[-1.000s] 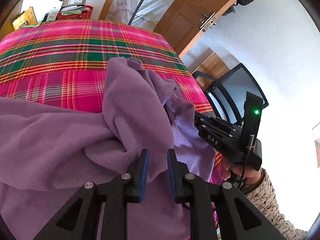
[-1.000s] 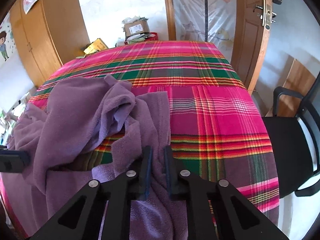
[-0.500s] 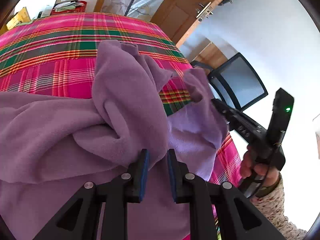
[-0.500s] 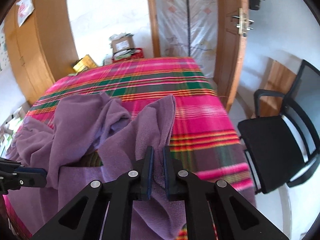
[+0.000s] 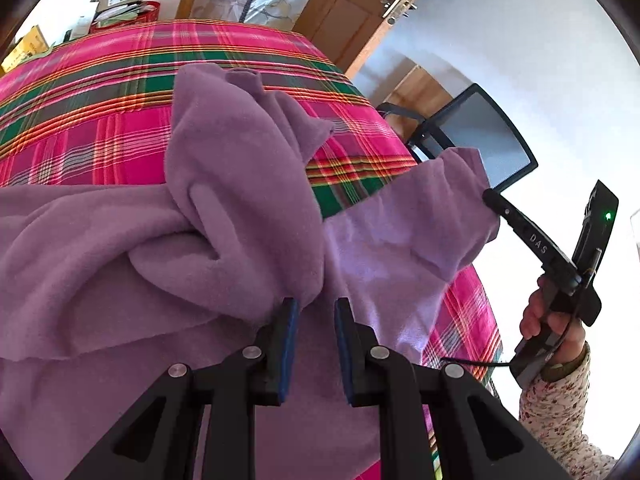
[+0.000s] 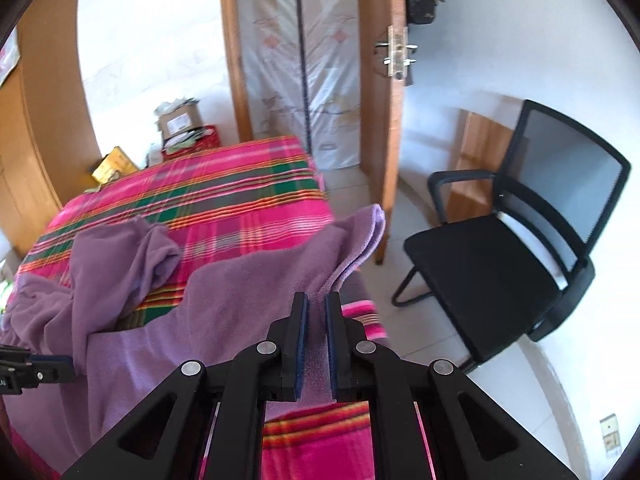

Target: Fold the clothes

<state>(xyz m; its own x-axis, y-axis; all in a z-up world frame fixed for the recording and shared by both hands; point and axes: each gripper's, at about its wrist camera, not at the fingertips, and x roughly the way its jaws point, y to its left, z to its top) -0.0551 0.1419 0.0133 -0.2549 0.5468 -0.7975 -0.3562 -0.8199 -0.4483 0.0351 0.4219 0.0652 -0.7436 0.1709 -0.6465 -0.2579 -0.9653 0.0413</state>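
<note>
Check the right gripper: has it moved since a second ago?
Yes. In the left wrist view the right gripper has swung out past the plaid bedspread edge toward the black chair, pulling the purple garment with it.

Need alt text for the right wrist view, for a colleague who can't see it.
The right tongs are shut on a fold of the purple fleece garment, lifting it off the pink plaid bedspread. The rest lies bunched to the left, and a black mesh chair stands on the right beside a wooden door.

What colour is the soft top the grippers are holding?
The fleece garment is plain purple, a lilac shade. It shows best in the left wrist view.
</note>
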